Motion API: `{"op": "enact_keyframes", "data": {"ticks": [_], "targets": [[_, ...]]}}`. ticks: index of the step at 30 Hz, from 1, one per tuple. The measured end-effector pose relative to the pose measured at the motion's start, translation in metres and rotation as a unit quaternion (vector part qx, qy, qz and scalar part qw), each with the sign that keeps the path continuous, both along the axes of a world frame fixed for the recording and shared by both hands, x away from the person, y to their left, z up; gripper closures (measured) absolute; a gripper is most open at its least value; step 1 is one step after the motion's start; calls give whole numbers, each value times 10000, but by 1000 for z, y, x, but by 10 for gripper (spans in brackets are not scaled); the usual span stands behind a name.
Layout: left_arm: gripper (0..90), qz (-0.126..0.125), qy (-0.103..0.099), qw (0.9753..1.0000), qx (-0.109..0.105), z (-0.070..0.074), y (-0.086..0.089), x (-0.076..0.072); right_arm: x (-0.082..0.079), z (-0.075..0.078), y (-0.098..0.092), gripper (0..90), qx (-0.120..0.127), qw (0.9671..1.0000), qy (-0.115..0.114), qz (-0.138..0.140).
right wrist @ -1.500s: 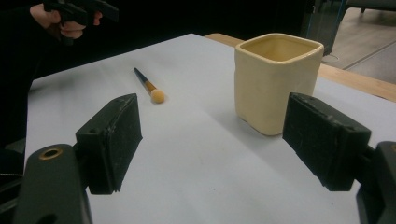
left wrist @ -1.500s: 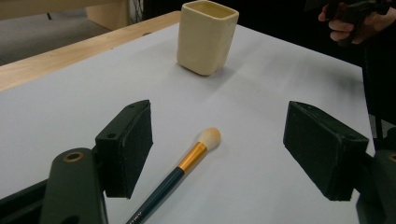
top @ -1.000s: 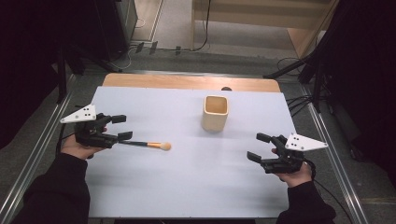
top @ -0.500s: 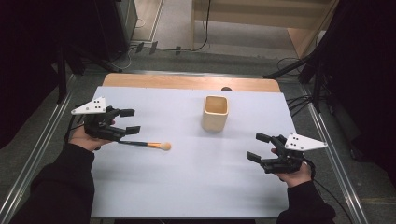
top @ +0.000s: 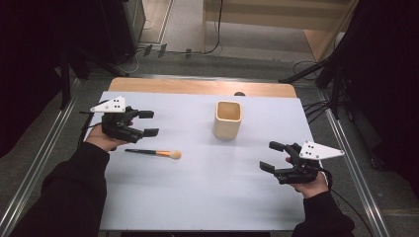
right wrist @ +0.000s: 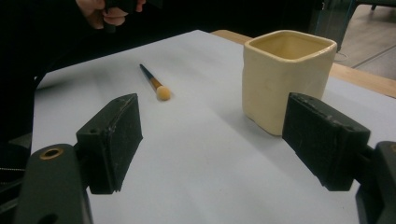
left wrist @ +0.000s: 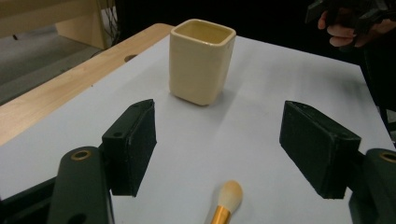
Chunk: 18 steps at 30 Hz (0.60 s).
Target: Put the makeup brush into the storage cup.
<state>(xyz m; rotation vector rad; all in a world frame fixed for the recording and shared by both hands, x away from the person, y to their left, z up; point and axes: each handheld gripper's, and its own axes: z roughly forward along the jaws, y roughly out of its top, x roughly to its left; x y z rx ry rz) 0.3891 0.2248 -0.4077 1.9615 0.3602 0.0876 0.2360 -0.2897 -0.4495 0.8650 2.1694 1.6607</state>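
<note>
A makeup brush (top: 157, 153) with a dark handle, gold ferrule and tan head lies flat on the white table (top: 197, 197), left of centre. It shows again, brush (left wrist: 226, 200) and brush (right wrist: 157, 87), in both gripper views. A cream square cup (top: 228, 119) stands upright toward the back, also seen as cup (left wrist: 201, 60) and cup (right wrist: 285, 77). My left gripper (top: 148, 123) hovers open just behind the brush's handle, empty. My right gripper (top: 272, 157) is open and empty at the front right, well away from the brush.
A bare wooden strip (top: 197, 87) with a small hole runs along the table's far edge. Metal rails (top: 47, 148) flank the table on both sides. Cables lie on the floor beyond.
My left gripper has moved away from the brush, back and to the right, and stands open above the table. The brush lies where it was. The right gripper has stayed put.
</note>
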Motion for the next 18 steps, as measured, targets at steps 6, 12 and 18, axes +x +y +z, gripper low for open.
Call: {"op": "enact_keyframes", "data": {"ticks": [6,12,18], "targets": [[285,-143,52,9998,100,-3,-7,4,0,0,0,211,10,10000,2,2],[304,-377,107,9966,724,-6,-9,5,0,0,0,211,1,10000,18,15],[307,-611,190,9875,1438,-5,-14,7,0,0,1,211,-16,10000,28,27]]}}
